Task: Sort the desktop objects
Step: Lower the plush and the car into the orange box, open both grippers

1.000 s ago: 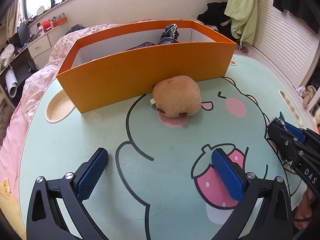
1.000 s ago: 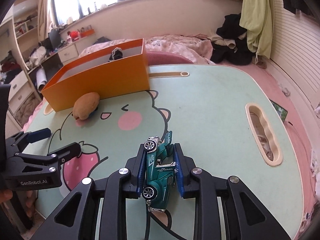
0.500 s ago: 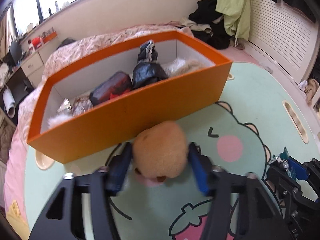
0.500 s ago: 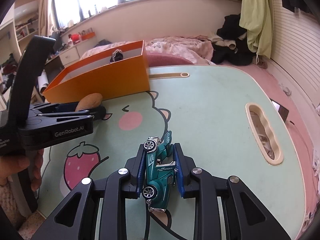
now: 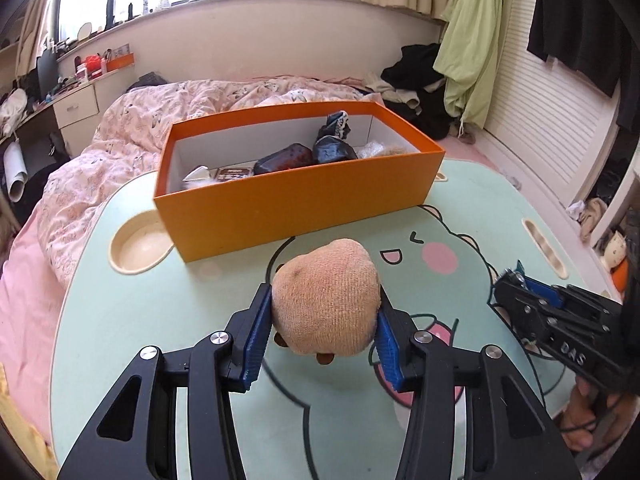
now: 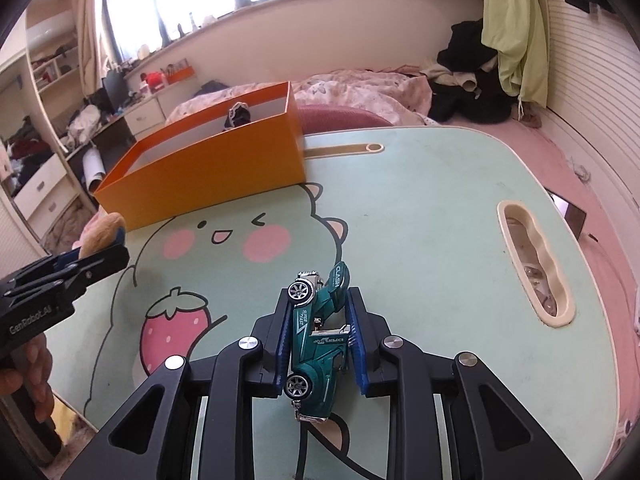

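Observation:
My left gripper (image 5: 320,320) is shut on a tan plush toy (image 5: 326,298) and holds it above the table in front of the orange box (image 5: 296,196). The box holds several dark wrapped items. My right gripper (image 6: 318,320) is shut on a green toy car (image 6: 318,336), turned on its side, above the green cartoon table (image 6: 420,208). The orange box (image 6: 208,168) shows at the far left in the right wrist view, with the left gripper (image 6: 96,252) and plush (image 6: 102,230) in front of it. The right gripper (image 5: 516,284) shows at the right in the left wrist view.
A round cup recess (image 5: 140,246) sits left of the box. A long slot recess (image 6: 534,264) lies near the table's right edge. A bed with pink bedding (image 5: 120,140) is behind the table.
My left gripper reached the plush toy by the box, shut on it, then pulled back and lifted it. The right gripper kept still with the car.

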Motion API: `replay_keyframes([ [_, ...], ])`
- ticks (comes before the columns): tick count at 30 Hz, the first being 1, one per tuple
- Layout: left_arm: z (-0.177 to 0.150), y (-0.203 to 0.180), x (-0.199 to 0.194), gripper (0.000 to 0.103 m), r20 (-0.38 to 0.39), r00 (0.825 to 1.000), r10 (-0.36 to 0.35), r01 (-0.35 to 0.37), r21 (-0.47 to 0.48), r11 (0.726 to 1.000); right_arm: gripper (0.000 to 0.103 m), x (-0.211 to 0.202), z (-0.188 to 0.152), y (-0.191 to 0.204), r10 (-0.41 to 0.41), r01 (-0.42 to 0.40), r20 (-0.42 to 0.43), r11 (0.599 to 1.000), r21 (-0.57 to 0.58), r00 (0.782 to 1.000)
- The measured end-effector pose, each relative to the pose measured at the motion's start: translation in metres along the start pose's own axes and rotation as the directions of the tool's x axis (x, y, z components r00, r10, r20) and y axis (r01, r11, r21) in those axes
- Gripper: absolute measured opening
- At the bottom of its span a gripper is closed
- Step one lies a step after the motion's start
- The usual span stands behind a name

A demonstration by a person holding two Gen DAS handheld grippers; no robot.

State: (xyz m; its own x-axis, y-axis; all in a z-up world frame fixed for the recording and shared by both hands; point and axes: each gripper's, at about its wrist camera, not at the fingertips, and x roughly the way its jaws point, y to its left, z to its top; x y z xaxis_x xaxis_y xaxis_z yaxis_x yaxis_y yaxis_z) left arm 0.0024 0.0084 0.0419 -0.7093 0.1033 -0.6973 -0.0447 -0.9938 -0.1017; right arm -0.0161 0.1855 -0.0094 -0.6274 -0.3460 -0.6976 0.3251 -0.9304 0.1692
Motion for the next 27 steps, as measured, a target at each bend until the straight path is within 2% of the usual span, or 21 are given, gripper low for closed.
replay_keyframes([
  [2,0.005,0.005,-0.007,0.048,0.025,1.000,0.004,-0.004,-0.001,1.000,0.023,-0.001,0.006,0.005,-0.019,0.019,0.010,1.000,-0.018,1.000],
  [7,0.028,0.013,-0.014,0.048,0.079,0.997,-0.004,0.005,-0.012,1.000,0.023,-0.005,0.034,0.022,0.023,-0.021,0.039,0.999,-0.047,0.999],
  [12,0.063,0.016,-0.007,0.048,0.118,0.992,0.035,-0.035,0.001,0.999,0.023,-0.002,0.085,0.042,0.063,-0.057,0.071,0.996,-0.073,0.996],
  [17,0.103,0.029,0.028,0.048,0.083,0.994,0.075,-0.073,-0.029,0.997,0.023,0.019,0.143,0.064,0.097,-0.088,0.083,0.991,-0.098,0.992],
  [19,0.112,0.036,0.044,0.048,0.090,0.988,0.122,-0.116,-0.061,0.991,0.023,0.032,0.159,0.069,0.137,-0.130,0.062,0.987,-0.097,0.989],
  [22,0.118,0.041,0.070,0.049,0.037,0.990,0.138,-0.136,-0.059,0.989,0.024,0.060,0.172,0.072,0.166,-0.165,0.011,0.985,-0.059,0.986],
  [23,0.117,0.043,0.076,0.049,0.012,0.989,0.145,-0.144,-0.060,0.988,0.027,0.070,0.173,0.071,0.173,-0.173,-0.009,0.984,-0.042,0.985],
  [25,0.114,0.047,0.082,0.050,-0.027,0.985,0.169,-0.171,-0.073,0.983,0.039,0.078,0.170,0.066,0.146,-0.146,-0.016,0.989,-0.015,0.989],
  [27,0.107,0.051,0.077,0.050,-0.004,0.985,0.175,-0.174,-0.086,0.981,0.043,0.075,0.165,0.061,0.108,-0.108,0.010,0.994,-0.017,0.994],
])
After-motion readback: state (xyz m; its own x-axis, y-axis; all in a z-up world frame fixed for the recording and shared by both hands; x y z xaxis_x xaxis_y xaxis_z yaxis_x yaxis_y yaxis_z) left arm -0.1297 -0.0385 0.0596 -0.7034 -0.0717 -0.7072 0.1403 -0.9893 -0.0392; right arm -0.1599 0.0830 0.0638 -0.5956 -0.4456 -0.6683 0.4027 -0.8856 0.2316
